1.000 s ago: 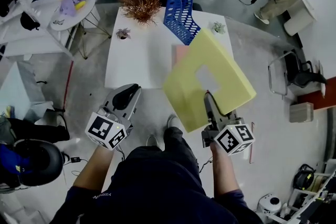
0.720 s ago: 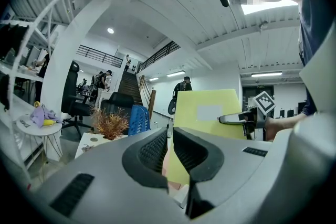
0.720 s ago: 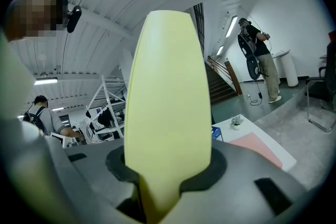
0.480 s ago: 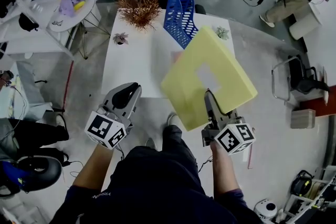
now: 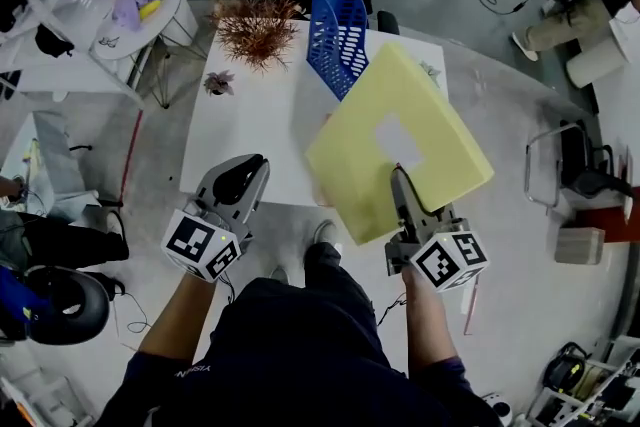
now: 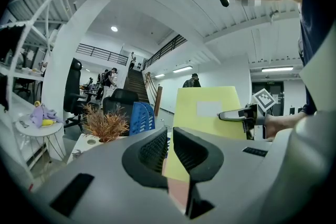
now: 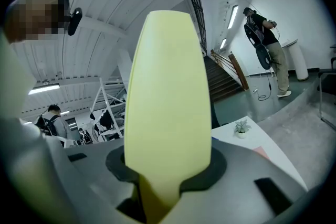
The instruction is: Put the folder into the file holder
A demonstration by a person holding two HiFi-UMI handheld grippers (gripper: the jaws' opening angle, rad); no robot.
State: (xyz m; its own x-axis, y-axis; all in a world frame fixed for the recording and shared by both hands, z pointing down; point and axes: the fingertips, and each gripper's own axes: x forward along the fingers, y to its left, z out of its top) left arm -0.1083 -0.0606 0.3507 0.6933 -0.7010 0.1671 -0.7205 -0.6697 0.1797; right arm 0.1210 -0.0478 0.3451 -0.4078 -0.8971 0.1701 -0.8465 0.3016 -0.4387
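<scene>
A large yellow folder (image 5: 400,140) with a white label is held in the air over the near right part of the white table (image 5: 250,130). My right gripper (image 5: 403,197) is shut on the folder's near edge; in the right gripper view the folder (image 7: 168,102) rises straight up out of the jaws. The blue file holder (image 5: 338,33) stands upright at the table's far edge, just beyond the folder's far corner. My left gripper (image 5: 238,187) hovers at the table's near edge with its jaws together and nothing between them. In the left gripper view the file holder (image 6: 140,117) and folder (image 6: 212,113) lie ahead.
A dried brown plant (image 5: 255,20) stands left of the file holder, and a small potted plant (image 5: 217,81) sits at the table's left edge. A pink sheet (image 7: 262,152) lies on the table under the folder. A round side table (image 5: 140,5) and chairs surround the table.
The table and file holder have shifted lower in the head view. The folder stays in the right gripper, its far corner now closer to the file holder. The left gripper has hardly moved.
</scene>
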